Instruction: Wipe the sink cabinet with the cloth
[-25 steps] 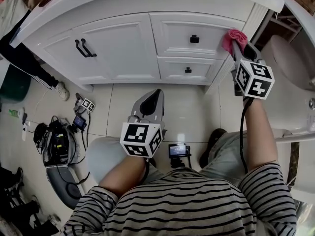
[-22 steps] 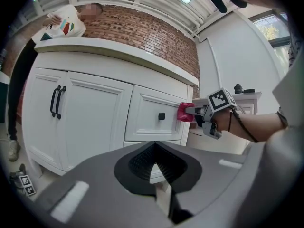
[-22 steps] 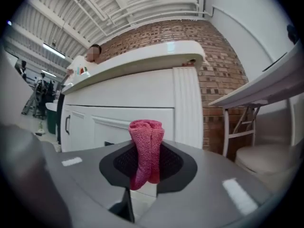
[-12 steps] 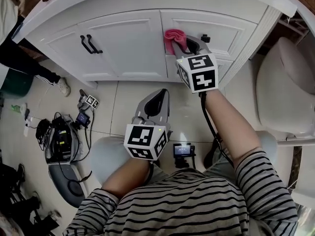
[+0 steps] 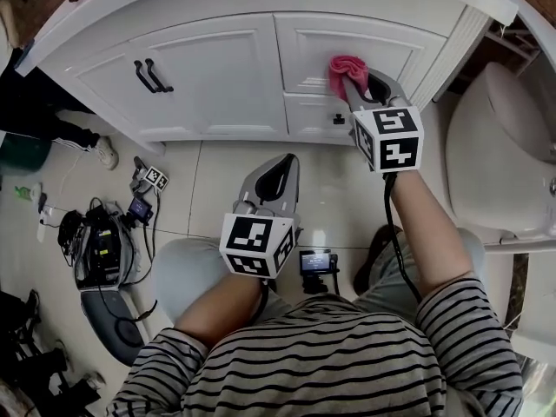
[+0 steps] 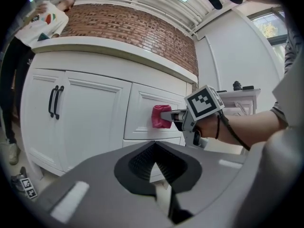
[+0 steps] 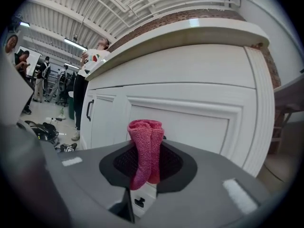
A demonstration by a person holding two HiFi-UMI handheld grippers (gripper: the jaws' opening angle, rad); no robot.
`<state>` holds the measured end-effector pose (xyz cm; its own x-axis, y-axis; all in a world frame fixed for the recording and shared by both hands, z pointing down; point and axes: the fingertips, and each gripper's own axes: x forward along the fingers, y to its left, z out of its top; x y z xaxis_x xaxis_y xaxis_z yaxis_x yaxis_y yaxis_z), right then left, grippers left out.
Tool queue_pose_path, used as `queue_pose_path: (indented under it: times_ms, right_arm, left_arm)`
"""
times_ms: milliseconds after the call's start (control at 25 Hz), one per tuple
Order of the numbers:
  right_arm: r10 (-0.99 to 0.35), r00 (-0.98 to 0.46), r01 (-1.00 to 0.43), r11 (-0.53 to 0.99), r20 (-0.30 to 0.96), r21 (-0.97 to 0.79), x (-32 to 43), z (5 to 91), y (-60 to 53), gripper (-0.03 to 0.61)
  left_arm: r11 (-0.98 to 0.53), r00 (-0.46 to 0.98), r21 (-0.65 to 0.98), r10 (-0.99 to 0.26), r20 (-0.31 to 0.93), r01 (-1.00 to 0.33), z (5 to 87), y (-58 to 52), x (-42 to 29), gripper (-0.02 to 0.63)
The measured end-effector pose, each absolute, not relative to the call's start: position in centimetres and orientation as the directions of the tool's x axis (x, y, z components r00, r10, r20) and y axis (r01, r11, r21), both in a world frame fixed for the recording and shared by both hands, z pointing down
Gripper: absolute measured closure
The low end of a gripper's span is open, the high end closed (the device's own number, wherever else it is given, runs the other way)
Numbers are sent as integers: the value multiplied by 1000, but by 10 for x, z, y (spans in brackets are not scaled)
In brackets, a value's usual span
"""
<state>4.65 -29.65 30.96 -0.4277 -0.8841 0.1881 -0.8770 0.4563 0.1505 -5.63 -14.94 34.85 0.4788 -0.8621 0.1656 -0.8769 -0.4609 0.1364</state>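
as right gripper (image 5: 358, 85) pinches one cloth (image 5: 345, 68), one cabinet (image 5: 226, 68)

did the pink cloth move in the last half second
Yes: the pink cloth, in the right gripper, slid right along the top drawer, from its left end to above the lower drawer knob.

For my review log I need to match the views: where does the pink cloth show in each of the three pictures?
Head view: cloth upper right of centre, against the upper drawer front, held by the right gripper.
Left gripper view: cloth near centre, against that drawer.
Right gripper view: cloth at centre, upright between the jaws.
Shared landmark: the black door handles, left of the cloth in all three.
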Motion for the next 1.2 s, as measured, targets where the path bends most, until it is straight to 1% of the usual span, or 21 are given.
queue_pose_path:
  times_ms: [160, 280, 360, 520, 600, 640, 720, 840, 960, 1080, 1200]
  right_arm:
    - [-899, -391, -893, 422, 197, 155, 83, 314, -297, 491]
    - [-931, -296, -937, 326, 212, 124, 131, 321, -304, 492]
    - [-940, -264, -954, 288, 216, 86, 158, 320, -304, 488]
    - [-964, -165, -980, 184, 211, 74, 199, 316, -289, 491]
    - [-966, -147, -987, 158, 213, 37, 206, 318, -283, 492]
    - [-963, -167, -984, 176, 210, 25, 199, 319, -280, 492]
    - [-945, -258, -963, 267, 202, 21, 160, 324, -277, 491]
    - [-874, -439, -891, 454, 207, 27, 69, 343, -280, 491]
    - [-801, -562, -812, 582, 205, 48, -15, 359, -290, 491]
    - [-770, -605, -769, 631, 206, 101, -59, 365, -301, 491]
    - [-796, -561, -790, 597, 226, 138, -39, 373, -311, 491]
  left_arm:
    - [-483, 495, 108, -849, 187, -869, 355, -147, -42, 614]
    - [-487, 495, 92, -848, 191, -869, 355, -147, -39, 614]
    - [-481, 490, 94, -851, 191, -872, 356, -148, -41, 614]
    - [-474, 489, 119, -853, 182, -872, 353, -149, -43, 614]
    - [-478, 495, 132, -852, 169, -868, 349, -149, -43, 614]
    - [-482, 500, 137, -851, 162, -865, 347, -148, -42, 614]
    - [-490, 508, 140, -848, 150, -860, 343, -146, -40, 614]
    - [-487, 505, 144, -851, 145, -861, 342, -146, -43, 614]
    - [-465, 485, 149, -862, 150, -872, 344, -149, -52, 614]
    - [-448, 468, 147, -871, 152, -882, 346, -150, -61, 614]
    - [-446, 466, 150, -872, 149, -882, 345, -149, -64, 614]
